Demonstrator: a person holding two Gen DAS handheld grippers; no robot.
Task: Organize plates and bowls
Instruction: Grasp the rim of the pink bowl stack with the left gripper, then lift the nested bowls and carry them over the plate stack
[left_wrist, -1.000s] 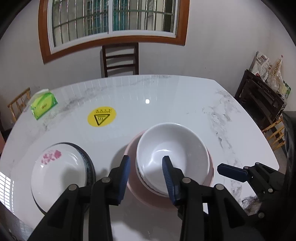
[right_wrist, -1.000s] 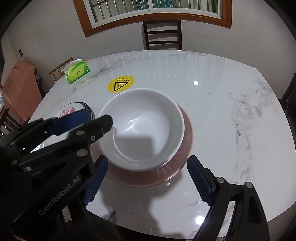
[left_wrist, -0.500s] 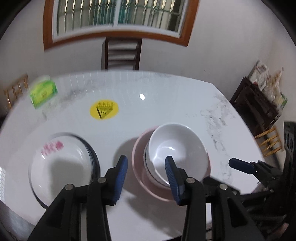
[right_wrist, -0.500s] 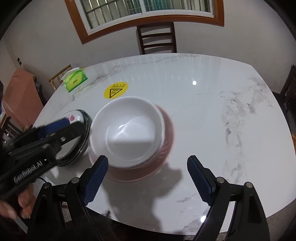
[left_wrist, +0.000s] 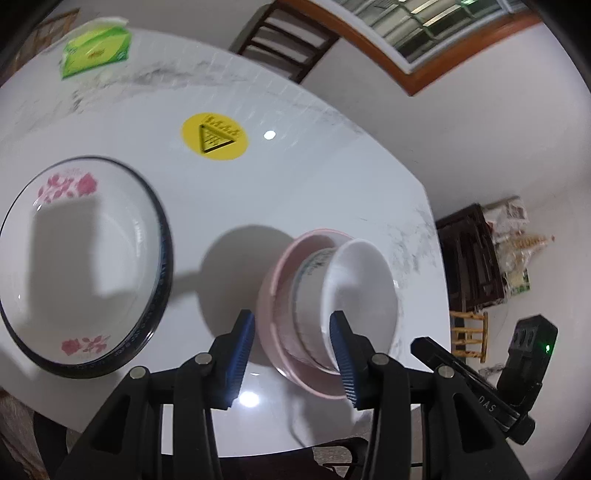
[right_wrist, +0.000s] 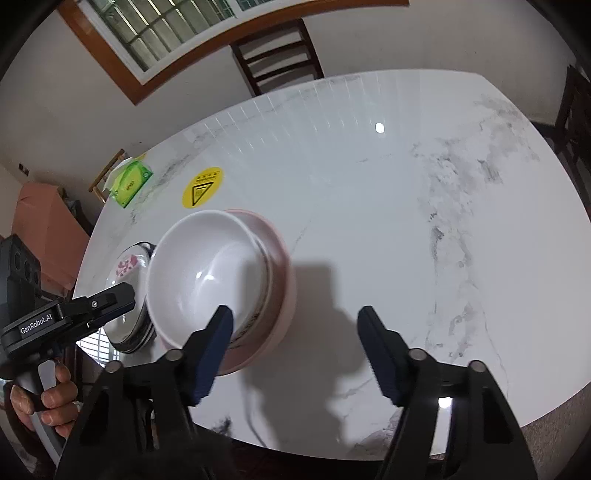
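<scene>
Left gripper (left_wrist: 291, 354) fingers (left_wrist: 242, 352) part-open, straddling the near rims of the white bowl (left_wrist: 360, 291) and pink bowl (left_wrist: 275, 306), pads off. Right gripper (right_wrist: 295, 350) fingers closing on nothing, likely lining up. Stack sits mid-desk (right_wrist: 369, 177) beside the floral plate (left_wrist: 81, 258).

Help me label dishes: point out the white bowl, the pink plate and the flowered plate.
white bowl (right_wrist: 207, 269), right wrist view, inner wall.
pink plate (left_wrist: 266, 295), left wrist view, outer rim.
flowered plate (left_wrist: 122, 254), left wrist view, white inside.

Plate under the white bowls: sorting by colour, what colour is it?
Pale pink plate, clearest in left wrist view.
</scene>
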